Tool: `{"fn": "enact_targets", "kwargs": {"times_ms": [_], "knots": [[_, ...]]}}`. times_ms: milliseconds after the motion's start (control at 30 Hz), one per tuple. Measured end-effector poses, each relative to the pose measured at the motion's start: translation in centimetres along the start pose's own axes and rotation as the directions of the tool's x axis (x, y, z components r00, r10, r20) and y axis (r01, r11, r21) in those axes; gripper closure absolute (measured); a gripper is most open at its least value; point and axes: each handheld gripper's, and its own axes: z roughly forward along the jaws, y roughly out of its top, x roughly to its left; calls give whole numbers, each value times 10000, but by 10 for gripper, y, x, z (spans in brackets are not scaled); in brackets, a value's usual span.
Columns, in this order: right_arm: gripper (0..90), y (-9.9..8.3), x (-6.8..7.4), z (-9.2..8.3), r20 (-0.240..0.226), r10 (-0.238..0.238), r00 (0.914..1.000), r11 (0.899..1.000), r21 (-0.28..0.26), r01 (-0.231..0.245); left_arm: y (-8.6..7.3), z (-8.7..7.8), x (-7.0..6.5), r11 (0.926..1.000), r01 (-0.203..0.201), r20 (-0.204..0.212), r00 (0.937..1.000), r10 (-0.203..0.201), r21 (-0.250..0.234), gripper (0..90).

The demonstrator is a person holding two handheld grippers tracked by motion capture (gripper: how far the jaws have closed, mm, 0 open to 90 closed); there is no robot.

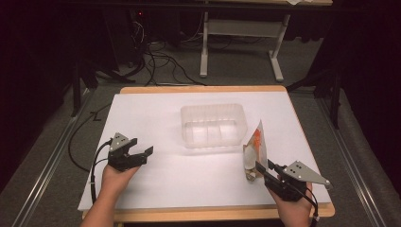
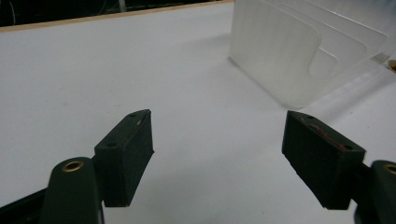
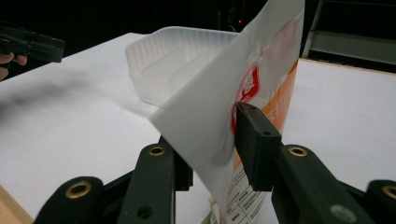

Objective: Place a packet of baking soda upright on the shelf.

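a white packet (image 1: 256, 145) with orange and red print stands on its lower end near the right front of the white table (image 1: 156, 118), tilted, just right of a clear plastic tray (image 1: 213, 124) with dividers inside. in the right gripper view the packet (image 3: 243, 88) runs up between the two black jaws of the right gripper (image 3: 212, 140) — the right pad lies against its printed face, the left jaw sits behind its white side, and the jaws look parted rather than squeezing, so the hold appears loose or just let go.

to do this step well, in my judgement, the packet should be settled on its base before the jaws part further, then the gripper drawn straight back toward the person so a pad does not drag the flimsy edge and tip it over. if it is meant for the tray, a firmer pinch lower down would carry it more safely.

further out, the left gripper (image 1: 134, 153) rests on the table at the left front, well apart from the packet — its jaws wide open and empty, the tray (image 2: 299, 51) ahead of them.
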Motion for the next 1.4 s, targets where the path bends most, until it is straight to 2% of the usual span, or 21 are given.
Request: {"fn": "enact_targets", "kwargs": {"times_ms": [100, 200, 367, 567, 667, 967, 1100, 1333, 1400], "knots": [[699, -1, 3, 3, 22, -76, 10000, 9999, 126, 76, 0, 1, 0, 10000, -3, -19, 10000, 3, 9, 252], [785, -2, 3, 5, 99, -219, 9997, 9996, 186, 218, 0, 1, 0, 10000, -31, -23, 10000, 31, 35, 252], [898, -1, 0, 6, 317, -141, 9994, 9999, 57, 139, 0, 1, 0, 10000, -30, -40, 10000, 30, 55, 252], [900, 3, -13, 1, 680, 164, 9976, 9998, -125, -155, 0, 1, -2, 10000, -54, -17, 10000, 54, 41, 253], [900, 4, -19, -1, 952, 166, 9953, 9997, -178, -149, 0, 1, -2, 10000, -48, -23, 10000, 48, 38, 252], [900, 10, -35, 0, 1295, 428, 9907, 9985, -405, -378, 0, 2, 1, 10000, 2, -51, 10000, -2, 36, 252], [895, 9, -40, 1, 1374, 744, 9877, 9963, -528, -677, 0, 2, 1, 10000, -27, -46, 10000, 27, 48, 253], [868, 9, -44, 8, 1426, 948, 9852, 9939, -690, -856, -1, 3, 0, 9999, -59, -34, 10000, 59, 109, 252], [893, 9, -46, 12, 1380, 976, 9856, 9937, -686, -888, -1, 3, 0, 9999, -58, -36, 10000, 58, 116, 253]]}}
